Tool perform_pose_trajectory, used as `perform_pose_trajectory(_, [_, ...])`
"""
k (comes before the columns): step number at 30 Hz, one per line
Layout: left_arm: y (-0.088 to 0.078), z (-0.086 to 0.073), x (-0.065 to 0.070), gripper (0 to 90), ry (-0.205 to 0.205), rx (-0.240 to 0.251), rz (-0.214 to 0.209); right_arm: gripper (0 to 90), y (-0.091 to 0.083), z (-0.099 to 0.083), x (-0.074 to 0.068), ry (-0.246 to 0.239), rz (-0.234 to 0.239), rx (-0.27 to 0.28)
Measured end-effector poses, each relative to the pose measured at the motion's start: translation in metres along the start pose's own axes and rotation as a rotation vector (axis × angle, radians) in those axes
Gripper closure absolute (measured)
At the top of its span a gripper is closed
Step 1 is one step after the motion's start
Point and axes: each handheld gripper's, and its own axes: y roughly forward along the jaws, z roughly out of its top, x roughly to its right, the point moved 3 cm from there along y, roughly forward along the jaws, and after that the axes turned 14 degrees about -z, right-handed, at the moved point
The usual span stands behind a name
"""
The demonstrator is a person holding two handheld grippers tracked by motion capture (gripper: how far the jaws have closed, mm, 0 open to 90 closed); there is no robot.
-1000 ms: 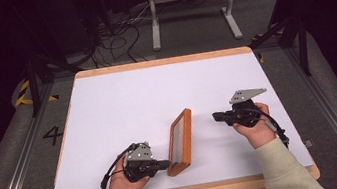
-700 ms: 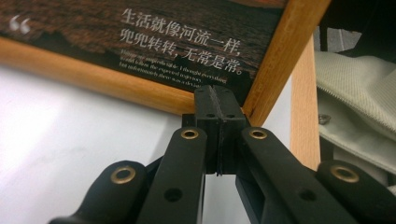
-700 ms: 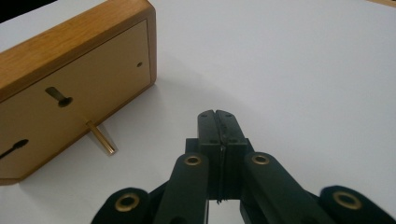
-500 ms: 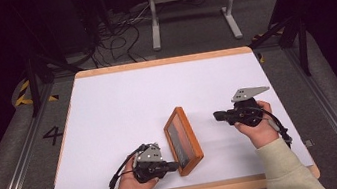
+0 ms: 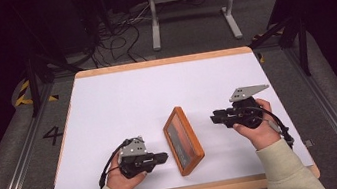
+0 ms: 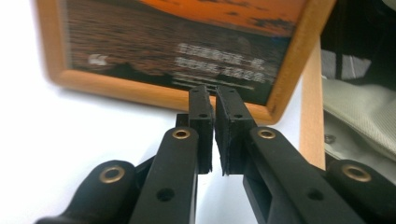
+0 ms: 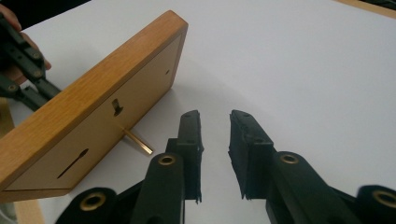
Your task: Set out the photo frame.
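A wooden picture frame (image 5: 183, 140) stands tilted near the table's front edge, its sunset picture turned toward my left gripper (image 5: 164, 155). In the left gripper view the frame (image 6: 163, 88) is just past my left gripper (image 6: 214, 100). Its jaws have just been opening and show a thin slit with nothing in it. My right gripper (image 5: 214, 118) is behind the frame, a short way off. The right gripper view shows the frame's plain back (image 7: 93, 116) with a brass peg (image 7: 137, 141) resting on the table. My right gripper (image 7: 215, 123) has also just been opening and holds nothing.
The white table top (image 5: 132, 100) has a wooden rim, with its front edge close behind both hands. A metal stand (image 5: 191, 5) and loose cables (image 5: 117, 36) lie on the floor beyond the far edge. A "4" (image 5: 54, 136) is marked on the floor at left.
The frame has tipped from nearly edge-on to leaning back with its picture showing. My left gripper has come off the frame's near end. My right gripper has kept about the same place.
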Motion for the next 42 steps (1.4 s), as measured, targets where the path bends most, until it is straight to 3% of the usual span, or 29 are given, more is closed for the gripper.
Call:
perform_pose_trajectory(3, [-0.006,-0.002,-0.003,80.8,-0.006,0.001,0.025,68.6,-0.003,0.001,-0.003,0.04,0.021,-0.024])
perform_pose_trajectory(11, [-0.02,-0.004,-0.008,74.4,-0.026,0.027,0.085,52.2,-0.008,0.013,-0.016,0.021,-0.016,-0.06])
perform_pose_trajectory(14, [-0.024,-0.005,-0.01,72.6,-0.034,0.034,0.104,51.0,-0.011,0.017,-0.02,0.02,-0.025,-0.051])
perform_pose_trajectory(16, [-0.028,-0.007,-0.014,69.2,-0.047,0.039,0.141,49.7,-0.016,0.023,-0.026,0.013,0.0,-0.052])
perform_pose_trajectory(21, [-0.032,-0.009,-0.018,66.2,-0.067,0.047,0.162,44.9,-0.02,0.033,-0.034,-0.022,0.025,-0.046])
perform_pose_trajectory(27, [-0.038,-0.013,-0.022,63.9,-0.076,0.05,0.19,38.5,-0.015,0.047,-0.043,-0.058,0.023,-0.126])
perform_pose_trajectory(33, [-0.047,-0.017,-0.027,61.6,-0.092,0.062,0.221,34.6,-0.005,0.053,-0.051,-0.001,0.091,-0.194])
perform_pose_trajectory(42, [-0.048,-0.02,-0.03,60.3,-0.103,0.062,0.234,34.1,0.019,0.052,-0.062,0.019,0.092,-0.286])
